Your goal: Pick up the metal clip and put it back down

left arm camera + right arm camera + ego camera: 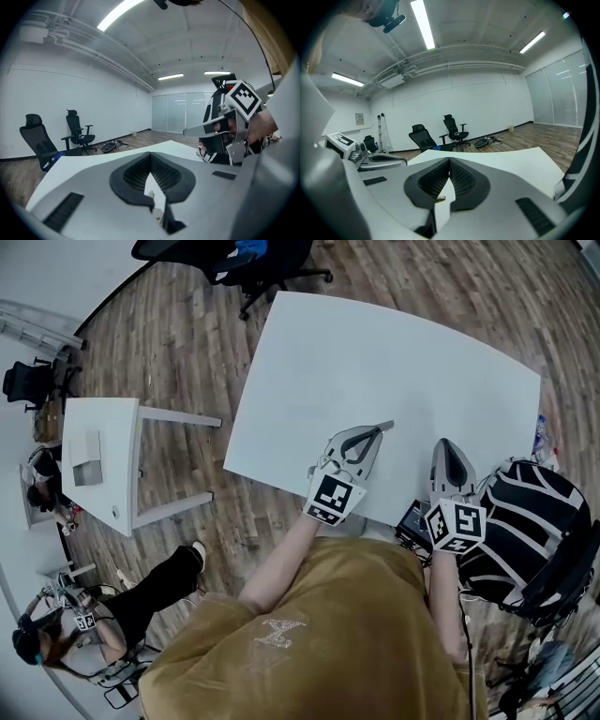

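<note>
Near the front edge of the white table [375, 352], my left gripper [384, 427] lies low with its jaws brought together at the tips. In the left gripper view the pads [161, 176] meet at the top and only bare table shows in the gap beneath them. I cannot make out the metal clip in any view. My right gripper [442, 442] rests to the right of the left one, its jaws also together, and its pads [461, 180] hold nothing. The right gripper [220, 125] shows at the right of the left gripper view.
A black bag with white stripes [534, 531] sits at the table's right front corner, beside a small dark box [412, 519]. A small white side table [98, 460] stands to the left. Office chairs [253, 259] stand beyond the far edge, and a person [103, 615] sits on the floor at lower left.
</note>
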